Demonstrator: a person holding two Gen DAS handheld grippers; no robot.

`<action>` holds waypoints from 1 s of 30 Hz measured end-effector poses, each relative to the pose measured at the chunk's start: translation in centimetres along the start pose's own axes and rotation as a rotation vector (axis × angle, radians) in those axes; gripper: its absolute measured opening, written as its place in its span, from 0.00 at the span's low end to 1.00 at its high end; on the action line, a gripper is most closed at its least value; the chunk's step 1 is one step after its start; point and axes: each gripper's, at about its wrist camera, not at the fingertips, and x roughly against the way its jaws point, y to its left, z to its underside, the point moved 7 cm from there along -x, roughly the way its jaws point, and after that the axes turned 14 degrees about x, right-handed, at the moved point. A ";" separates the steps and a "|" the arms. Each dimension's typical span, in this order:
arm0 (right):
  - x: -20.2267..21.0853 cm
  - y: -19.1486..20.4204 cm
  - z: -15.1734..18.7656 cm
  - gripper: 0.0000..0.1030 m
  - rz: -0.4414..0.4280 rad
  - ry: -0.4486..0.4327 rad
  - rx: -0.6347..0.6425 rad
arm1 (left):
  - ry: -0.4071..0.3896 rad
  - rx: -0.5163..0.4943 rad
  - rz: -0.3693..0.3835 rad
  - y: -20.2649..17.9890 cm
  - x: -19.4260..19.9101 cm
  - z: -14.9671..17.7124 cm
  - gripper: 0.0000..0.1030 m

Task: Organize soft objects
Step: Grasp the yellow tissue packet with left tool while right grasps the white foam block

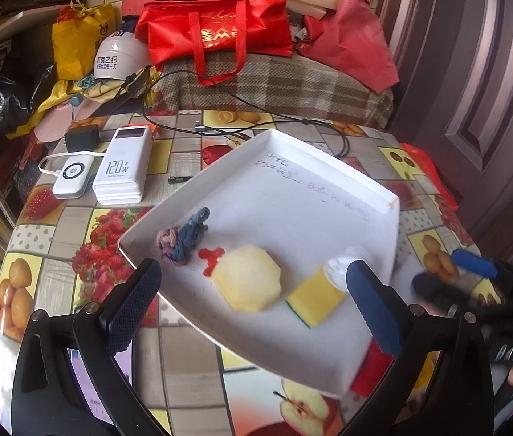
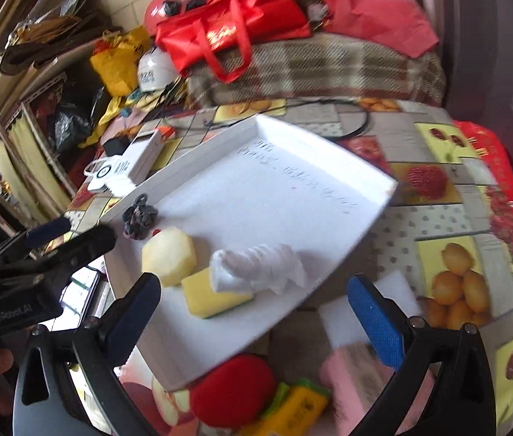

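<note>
Four soft things already lie along the near edge of the white tray (image 1: 329,189) on the fruit-print bench (image 1: 56,225): a knot of dark hair ties (image 1: 183,239) at the left, a pale yellow sponge (image 1: 247,278) beside it, a yellow scourer (image 1: 314,299) just right of that, and a crumpled white tissue (image 2: 256,269) resting partly on the scourer. Both grippers hang over that near edge with fingers spread wide and nothing between them, the left gripper (image 1: 252,303) above the pale sponge, the right gripper (image 2: 252,318) over the scourer and tissue.

More soft goods wait off the tray, on the bench at the near right: a white foam block (image 2: 365,301), a pink cloth (image 2: 350,381), a red sponge (image 2: 231,392) and a yellow-green pad (image 2: 292,405) (this last too blurred to name surely).

All of it looks very light and yielding. The sponges and foam should squash under the fingers and spring back, so a pinch across the middle of the short sides ought to hold without slipping. The cloth is limp and would likely drape and trail; gathering a fold near its centre seems wiser than taking a corner. The tissue is the frailest piece, liable to tear or drift, and the tray itself looks light enough to shift if nudged.
</note>
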 end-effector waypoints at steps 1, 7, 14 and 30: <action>0.6 -0.5 0.2 1.00 0.019 -0.010 -0.010 | 0.004 -0.006 0.007 -0.1 0.4 0.5 1.00; 5.2 -6.2 4.2 1.00 0.065 -0.022 -0.221 | 0.077 -0.053 0.067 -0.8 1.7 5.1 1.00; 5.9 -7.9 13.1 0.86 0.071 0.093 -0.266 | 0.163 -0.191 0.149 -3.8 2.7 10.3 1.00; 3.5 -1.8 17.7 0.63 -0.039 0.186 0.005 | 0.287 -0.364 0.298 -12.7 1.3 13.2 0.72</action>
